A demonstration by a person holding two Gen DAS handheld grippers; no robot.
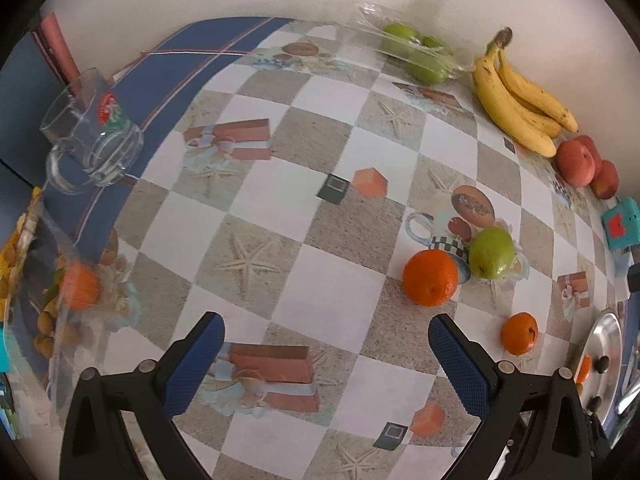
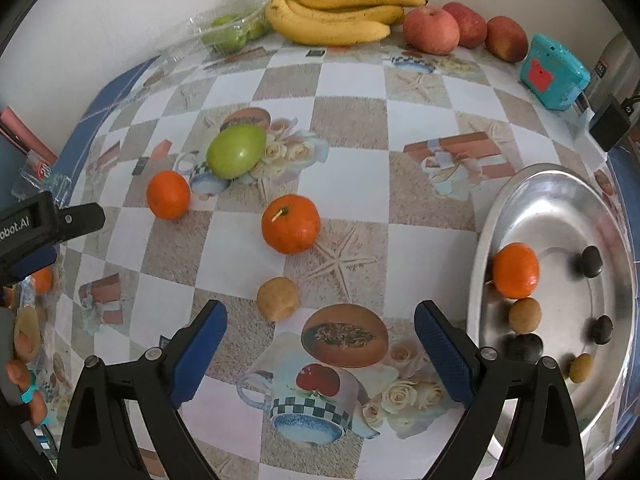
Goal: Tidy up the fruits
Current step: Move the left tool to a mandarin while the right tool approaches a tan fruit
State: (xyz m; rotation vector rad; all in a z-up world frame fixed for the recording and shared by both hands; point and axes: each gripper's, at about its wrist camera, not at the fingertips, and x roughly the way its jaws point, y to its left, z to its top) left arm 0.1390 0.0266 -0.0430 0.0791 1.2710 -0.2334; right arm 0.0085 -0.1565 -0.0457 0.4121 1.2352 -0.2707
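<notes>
Two oranges (image 2: 291,224) (image 2: 168,195), a green fruit (image 2: 236,151) and a small tan fruit (image 2: 277,298) lie loose on the checked tablecloth. A metal bowl (image 2: 560,200) at the right holds an orange (image 2: 515,270) and several small tan and dark fruits. My right gripper (image 2: 320,344) is open and empty, just short of the tan fruit. My left gripper (image 1: 326,354) is open and empty over the cloth, left of an orange (image 1: 430,277) and the green fruit (image 1: 492,253). Its body shows in the right wrist view (image 2: 48,220).
Bananas (image 2: 340,12), red apples (image 2: 460,28) and a clear pack of green fruits (image 2: 230,32) line the back wall. A teal box (image 2: 554,72) stands at back right. A glass mug (image 1: 94,136) and a plastic bag with fruit (image 1: 60,288) sit at the table's left edge.
</notes>
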